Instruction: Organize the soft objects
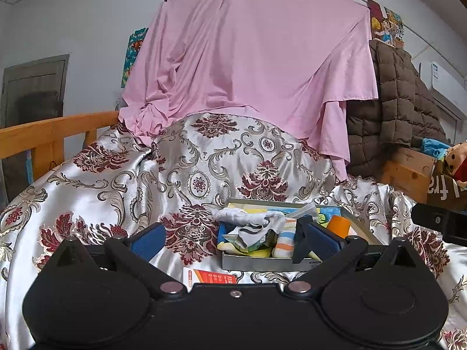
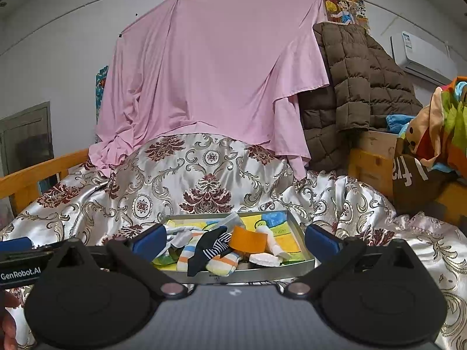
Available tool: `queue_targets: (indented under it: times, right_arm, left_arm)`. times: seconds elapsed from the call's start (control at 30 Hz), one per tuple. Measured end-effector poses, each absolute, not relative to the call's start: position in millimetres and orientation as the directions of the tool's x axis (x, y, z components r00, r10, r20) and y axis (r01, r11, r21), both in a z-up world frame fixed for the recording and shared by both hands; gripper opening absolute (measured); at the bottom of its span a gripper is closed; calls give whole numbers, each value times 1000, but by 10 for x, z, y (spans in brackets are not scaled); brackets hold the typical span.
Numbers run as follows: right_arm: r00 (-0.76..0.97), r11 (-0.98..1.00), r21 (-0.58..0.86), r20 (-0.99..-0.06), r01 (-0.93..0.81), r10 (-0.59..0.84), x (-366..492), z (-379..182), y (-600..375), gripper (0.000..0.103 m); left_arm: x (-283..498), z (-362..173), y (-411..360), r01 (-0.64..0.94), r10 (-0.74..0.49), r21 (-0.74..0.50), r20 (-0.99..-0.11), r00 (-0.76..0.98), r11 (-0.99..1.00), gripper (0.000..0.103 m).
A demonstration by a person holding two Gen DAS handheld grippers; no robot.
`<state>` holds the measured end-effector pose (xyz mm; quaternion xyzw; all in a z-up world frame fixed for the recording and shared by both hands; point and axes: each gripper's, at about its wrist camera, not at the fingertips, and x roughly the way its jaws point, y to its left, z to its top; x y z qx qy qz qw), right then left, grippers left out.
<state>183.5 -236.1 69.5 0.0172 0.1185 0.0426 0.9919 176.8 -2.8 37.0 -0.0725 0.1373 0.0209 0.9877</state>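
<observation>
Above a bed draped in silver brocade cloth (image 1: 96, 180), both tongs hover with jaws spread wide and nothing between them. Left tongs (image 1: 235, 240): blue pads apart, the right pad overlapping the near right part of the metal tray (image 1: 262, 264) in this view; whether it touches the contents cannot be told. Right tongs (image 2: 235, 240): jaws framing the same tray from either side, clear of it. Tray contents: a grey-white sock (image 1: 251, 223), a striped orange-and-blue sock (image 2: 221, 262), a dark navy sock (image 2: 204, 246), an orange piece (image 2: 248, 240) and a white piece (image 2: 265, 259), heaped loosely on a yellow-and-blue printed lining. A red-and-white packet (image 1: 208, 277) lies on the cloth just in front of the tray. Behind: a pink sheet (image 1: 248, 52) hung from a wall rail, a brown quilted coat (image 2: 356, 87), a wooden bed rail (image 1: 43, 134), an air conditioner (image 2: 420, 55) and a stuffed toy (image 2: 437, 122) at right.
</observation>
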Motion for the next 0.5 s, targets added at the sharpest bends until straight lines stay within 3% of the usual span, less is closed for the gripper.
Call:
queue_targets:
  times: [0.5]
  right_arm:
    - [968,996,37,-238,-76,82,1677,590,-2288,103]
  left_arm:
    - [1619,260,74,-80,30,-158,-293,956,984,102]
